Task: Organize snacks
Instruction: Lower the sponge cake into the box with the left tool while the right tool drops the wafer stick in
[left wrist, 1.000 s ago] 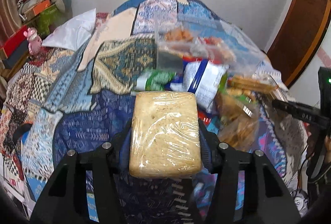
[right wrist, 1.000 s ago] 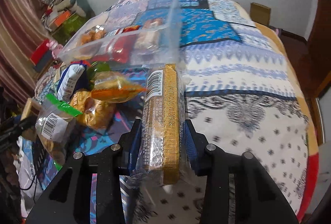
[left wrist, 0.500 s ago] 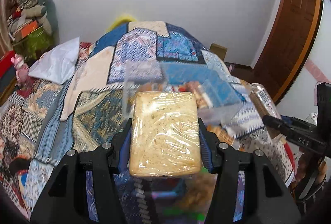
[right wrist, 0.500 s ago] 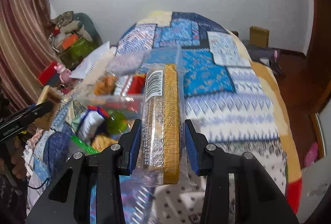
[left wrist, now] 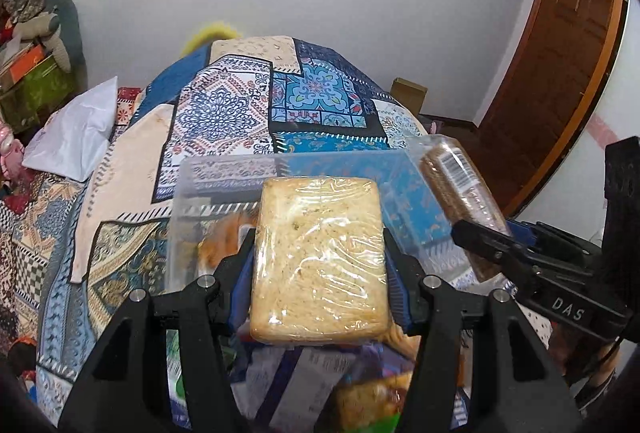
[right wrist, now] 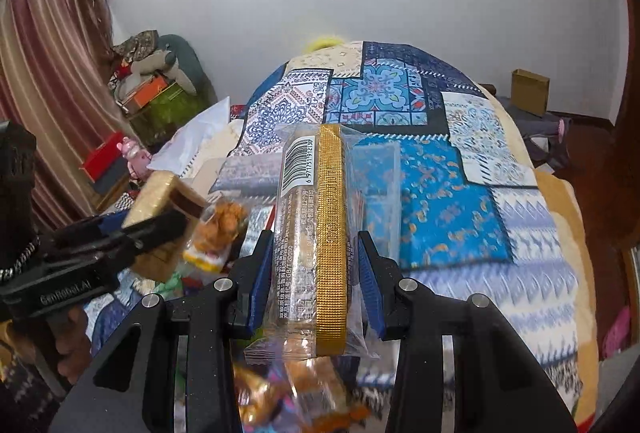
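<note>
My left gripper (left wrist: 320, 265) is shut on a plastic-wrapped square biscuit pack (left wrist: 320, 257) and holds it above the bed. My right gripper (right wrist: 316, 273) is shut on a long clear packet with a gold edge and a barcode (right wrist: 316, 233). A clear plastic bin (left wrist: 224, 193) with snacks in it sits on the bed just beyond both packs; it also shows in the right wrist view (right wrist: 376, 185). The right gripper and its packet (left wrist: 460, 189) show at the right of the left wrist view. The left gripper and its pack (right wrist: 160, 201) show at the left of the right wrist view.
Loose snack bags (left wrist: 368, 401) lie on the patchwork bedspread (left wrist: 320, 97) below the grippers. A white pillow (left wrist: 76, 137) lies at the left. Boxes and clutter (right wrist: 156, 93) stand by the curtain. A cardboard box (right wrist: 528, 91) and a wooden door (left wrist: 560, 53) are at the right.
Both grippers have risen and tilted up with their packs still held. The view has swung from the snack pile to the bin, the far bed and the wall.
</note>
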`<state>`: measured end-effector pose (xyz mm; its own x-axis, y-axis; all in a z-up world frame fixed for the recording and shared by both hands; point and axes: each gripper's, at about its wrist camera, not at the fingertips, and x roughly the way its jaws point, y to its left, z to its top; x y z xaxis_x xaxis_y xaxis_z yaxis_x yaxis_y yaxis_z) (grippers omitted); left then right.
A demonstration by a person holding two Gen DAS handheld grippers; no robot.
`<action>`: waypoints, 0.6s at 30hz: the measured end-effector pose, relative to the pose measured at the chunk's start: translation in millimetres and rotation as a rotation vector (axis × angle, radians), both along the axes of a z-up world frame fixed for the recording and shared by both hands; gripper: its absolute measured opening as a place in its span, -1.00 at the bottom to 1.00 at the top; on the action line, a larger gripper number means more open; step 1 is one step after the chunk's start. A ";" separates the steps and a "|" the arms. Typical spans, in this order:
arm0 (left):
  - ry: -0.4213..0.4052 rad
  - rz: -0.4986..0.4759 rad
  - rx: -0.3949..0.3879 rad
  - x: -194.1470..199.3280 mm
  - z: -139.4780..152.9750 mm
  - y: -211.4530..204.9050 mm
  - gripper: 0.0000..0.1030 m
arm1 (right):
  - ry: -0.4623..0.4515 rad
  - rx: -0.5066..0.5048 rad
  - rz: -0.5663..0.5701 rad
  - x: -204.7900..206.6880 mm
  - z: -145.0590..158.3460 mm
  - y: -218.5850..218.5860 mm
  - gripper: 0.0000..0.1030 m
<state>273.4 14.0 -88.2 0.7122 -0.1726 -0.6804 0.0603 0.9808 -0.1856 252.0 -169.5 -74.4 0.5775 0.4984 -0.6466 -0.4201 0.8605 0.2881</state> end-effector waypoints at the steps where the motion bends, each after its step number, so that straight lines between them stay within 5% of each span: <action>1: 0.003 -0.001 0.005 5.7 -2.1 -1.9 0.08 | 0.000 -0.002 0.001 3.3 -0.8 2.1 -0.29; 18: 0.091 -0.017 0.033 55.4 -39.0 -10.8 0.09 | 0.060 -0.075 0.020 37.7 -41.1 25.8 -0.29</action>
<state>328.8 3.2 -127.1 0.6443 -0.1602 -0.7478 0.0611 0.9855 -0.1584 289.7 -143.7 -115.5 0.5270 0.4584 -0.7157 -0.4211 0.8723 0.2486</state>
